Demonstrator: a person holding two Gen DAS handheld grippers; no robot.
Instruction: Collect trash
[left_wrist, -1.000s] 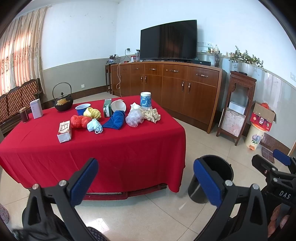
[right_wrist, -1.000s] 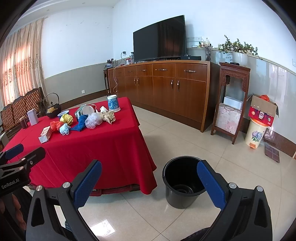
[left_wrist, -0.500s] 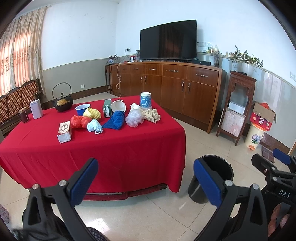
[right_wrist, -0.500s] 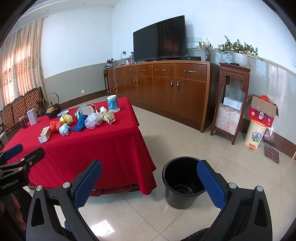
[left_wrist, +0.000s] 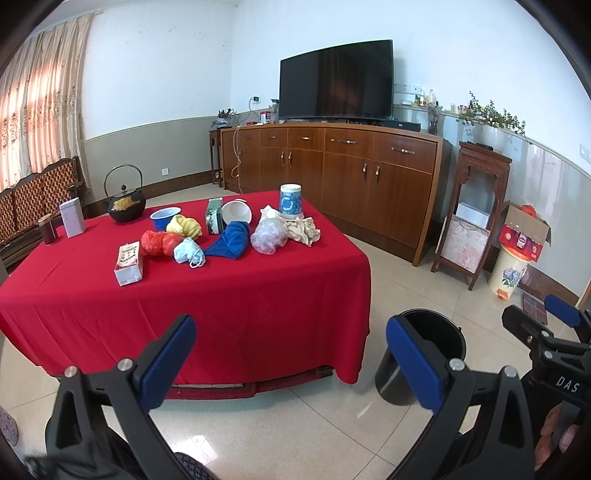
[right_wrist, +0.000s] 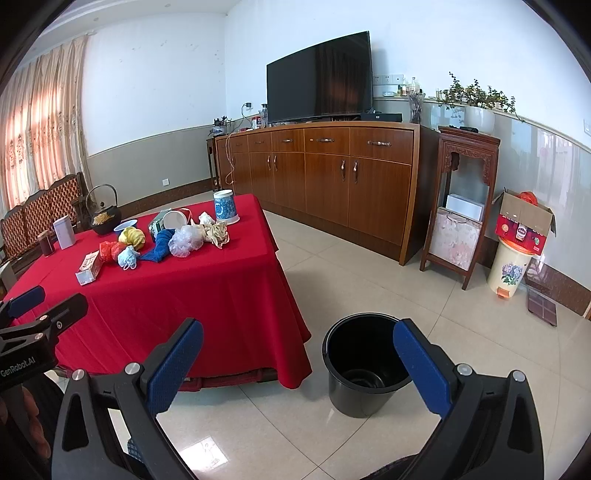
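Note:
A table with a red cloth (left_wrist: 229, 295) holds loose trash: a clear plastic bag (left_wrist: 268, 236), a beige crumpled rag (left_wrist: 303, 229), a light-blue face mask (left_wrist: 189, 252), a red bag (left_wrist: 157, 242), a yellow bag (left_wrist: 184, 225) and a small carton (left_wrist: 128, 263). An empty black bucket (right_wrist: 364, 363) stands on the floor right of the table. My left gripper (left_wrist: 291, 360) is open and empty, well short of the table. My right gripper (right_wrist: 297, 363) is open and empty, above the floor near the bucket.
On the table also stand a blue towel (left_wrist: 231, 240), a blue-patterned cup (left_wrist: 290, 203), a white bowl (left_wrist: 237, 211), a black kettle (left_wrist: 125, 203) and a tin (left_wrist: 72, 217). A wooden sideboard (left_wrist: 332, 173) with a TV lines the far wall. A flowered bin (right_wrist: 511, 264) stands at right.

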